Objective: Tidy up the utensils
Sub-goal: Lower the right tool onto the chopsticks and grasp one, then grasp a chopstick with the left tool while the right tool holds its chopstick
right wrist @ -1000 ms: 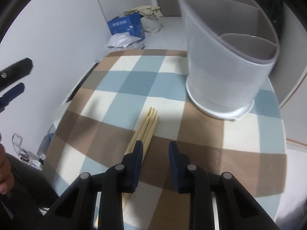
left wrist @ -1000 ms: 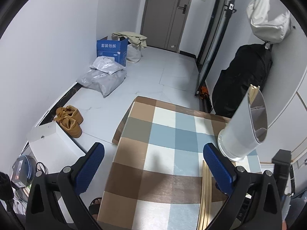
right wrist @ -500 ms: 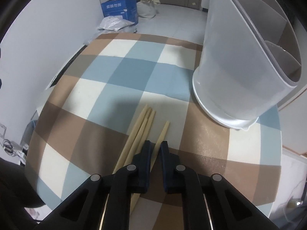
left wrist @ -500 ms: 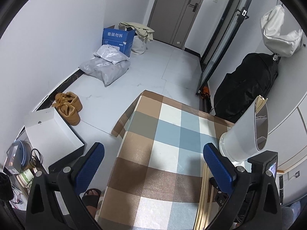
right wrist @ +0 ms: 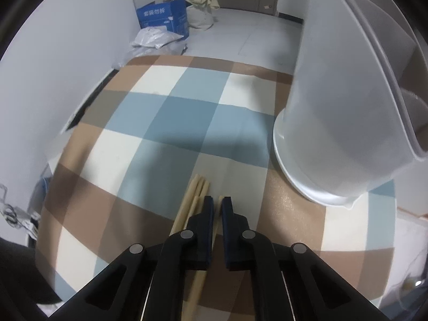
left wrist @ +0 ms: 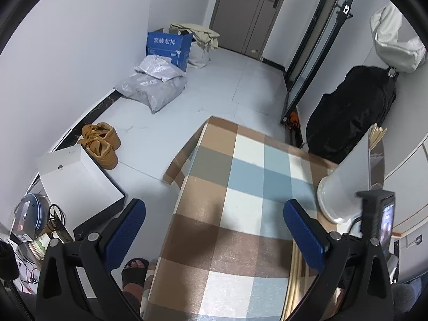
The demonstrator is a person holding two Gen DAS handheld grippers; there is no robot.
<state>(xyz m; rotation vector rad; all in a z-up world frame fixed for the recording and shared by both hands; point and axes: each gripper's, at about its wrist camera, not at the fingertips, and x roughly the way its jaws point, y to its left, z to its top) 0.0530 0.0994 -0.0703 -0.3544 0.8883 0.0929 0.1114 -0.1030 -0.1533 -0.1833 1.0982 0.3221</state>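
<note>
Since the holder (right wrist: 347,123) awaited sticks, I kept my right gripper (right wrist: 217,206) clenched on one chopstick (right wrist: 221,199), left gripper (left wrist: 214,227) released.

Blue cardboard box (left wrist: 169,47) against white wall, grey plastic mailing bags (left wrist: 155,85) in front, tan suede shoes (left wrist: 100,144) beside open white shoebox (left wrist: 77,179); black bag (left wrist: 350,115) at right.

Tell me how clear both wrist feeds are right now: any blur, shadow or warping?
Left wrist: sharp and evenly lit, fisheye-bent edges, only the phone screen smeared. Right wrist: dimmer, shadow on the checked cloth, utensil holder ballooned by the lens, chopsticks clear at the right gripper.
</note>
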